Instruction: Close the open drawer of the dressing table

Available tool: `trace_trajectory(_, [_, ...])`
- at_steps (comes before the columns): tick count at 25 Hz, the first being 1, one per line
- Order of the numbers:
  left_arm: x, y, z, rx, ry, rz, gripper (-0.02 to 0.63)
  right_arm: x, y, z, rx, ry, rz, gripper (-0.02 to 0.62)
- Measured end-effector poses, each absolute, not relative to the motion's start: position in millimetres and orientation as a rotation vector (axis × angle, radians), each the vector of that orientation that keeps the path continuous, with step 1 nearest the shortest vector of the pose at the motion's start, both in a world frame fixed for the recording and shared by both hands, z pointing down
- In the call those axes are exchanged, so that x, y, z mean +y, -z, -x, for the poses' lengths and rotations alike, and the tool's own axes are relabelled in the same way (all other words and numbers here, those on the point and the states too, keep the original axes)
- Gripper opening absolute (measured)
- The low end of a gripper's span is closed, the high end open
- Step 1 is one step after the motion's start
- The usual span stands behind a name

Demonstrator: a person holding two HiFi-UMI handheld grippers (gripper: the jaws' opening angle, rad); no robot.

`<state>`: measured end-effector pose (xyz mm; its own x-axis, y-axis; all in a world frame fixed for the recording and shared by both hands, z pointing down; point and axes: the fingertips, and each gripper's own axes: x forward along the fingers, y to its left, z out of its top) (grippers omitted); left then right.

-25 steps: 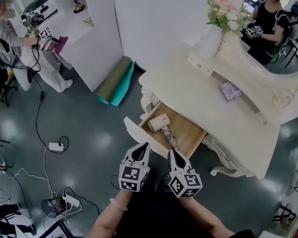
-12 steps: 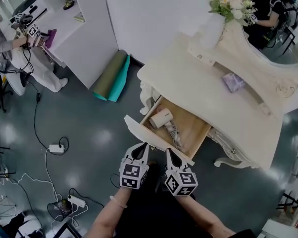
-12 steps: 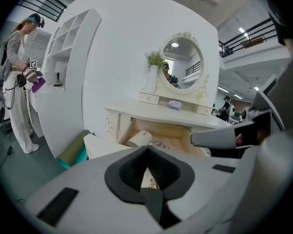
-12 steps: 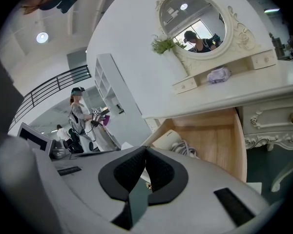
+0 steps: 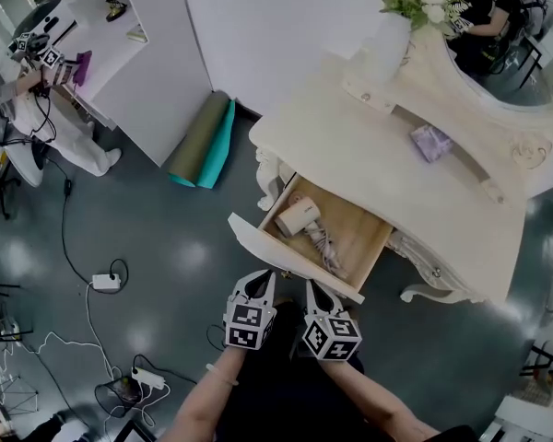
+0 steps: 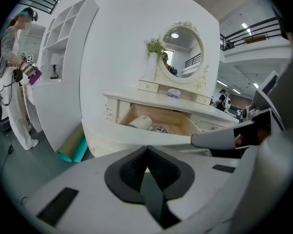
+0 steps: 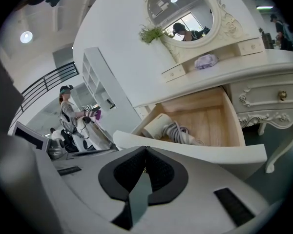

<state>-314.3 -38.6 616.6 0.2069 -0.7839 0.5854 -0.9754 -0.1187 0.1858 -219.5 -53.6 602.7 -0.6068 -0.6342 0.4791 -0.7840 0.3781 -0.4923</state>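
The drawer (image 5: 355,233) stands pulled out of the dressing table (image 5: 378,168) at frame centre, with a hair dryer (image 5: 298,217) lying inside. Just below its pale front panel (image 5: 281,254), the left gripper (image 5: 262,277) and right gripper (image 5: 311,287) sit side by side. Both tongs are pinched together on nothing, tips aimed at the panel, apparently lined up to push it in rather than grasp.

Open drawer (image 5: 359,238) standing out of the dressing table (image 5: 350,145) front, hair dryer (image 5: 297,217) in its left end. Vase of flowers (image 5: 389,53) at the tabletop's back left. Left gripper (image 5: 263,280) and right gripper (image 5: 311,287) side by side just before the drawer front. Rolled mats (image 5: 203,143) on the floor left of the table.
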Motion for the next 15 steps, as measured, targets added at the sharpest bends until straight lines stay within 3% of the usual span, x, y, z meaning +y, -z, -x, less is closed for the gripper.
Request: trace_trajectory(15, [-47.3,-638.6,308.5,-1.545,-0.531,-1.963,0.025,-52.8,-634.4,208.4,-2.309,-1.061,-1.345,0.026])
